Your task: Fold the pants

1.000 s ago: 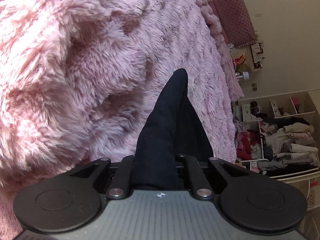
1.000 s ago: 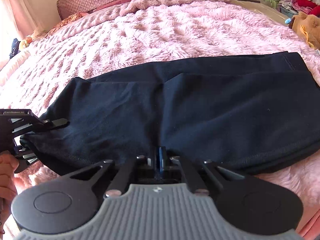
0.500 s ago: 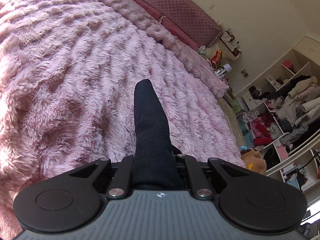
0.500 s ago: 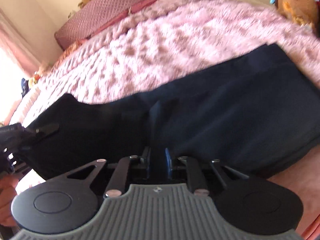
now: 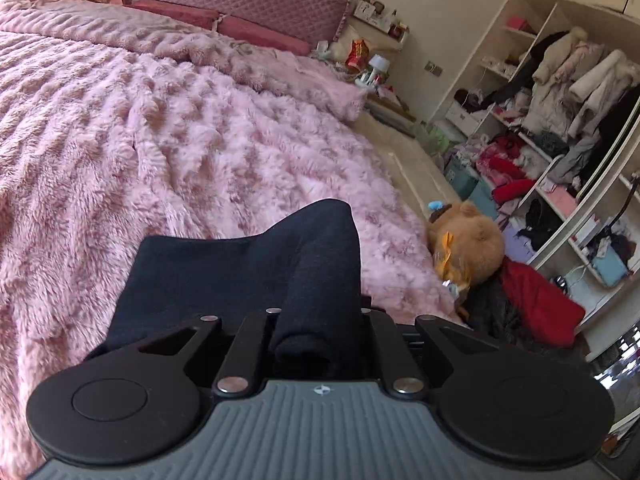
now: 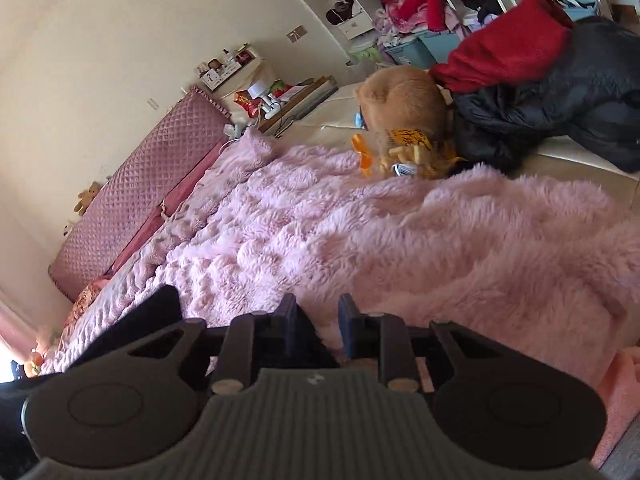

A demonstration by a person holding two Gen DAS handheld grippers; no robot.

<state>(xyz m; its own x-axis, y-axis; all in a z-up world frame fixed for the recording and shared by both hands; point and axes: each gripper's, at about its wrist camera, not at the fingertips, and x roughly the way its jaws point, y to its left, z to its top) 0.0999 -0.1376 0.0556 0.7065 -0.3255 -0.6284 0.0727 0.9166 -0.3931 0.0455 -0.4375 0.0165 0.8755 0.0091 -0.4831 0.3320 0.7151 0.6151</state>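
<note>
The left tool (image 5: 320, 320) clamps a bunched fold of the dark pants (image 5: 224, 276); the right tool (image 6: 316, 320), jaws just parting, stands narrowly open with pants fabric beside its left finger.

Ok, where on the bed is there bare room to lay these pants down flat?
The pink blanket is bare from the pants up to the pillows by the headboard: the widest free patch. The bed's far corner is crowded: a teddy bear, a red garment and a black jacket lie there.
</note>
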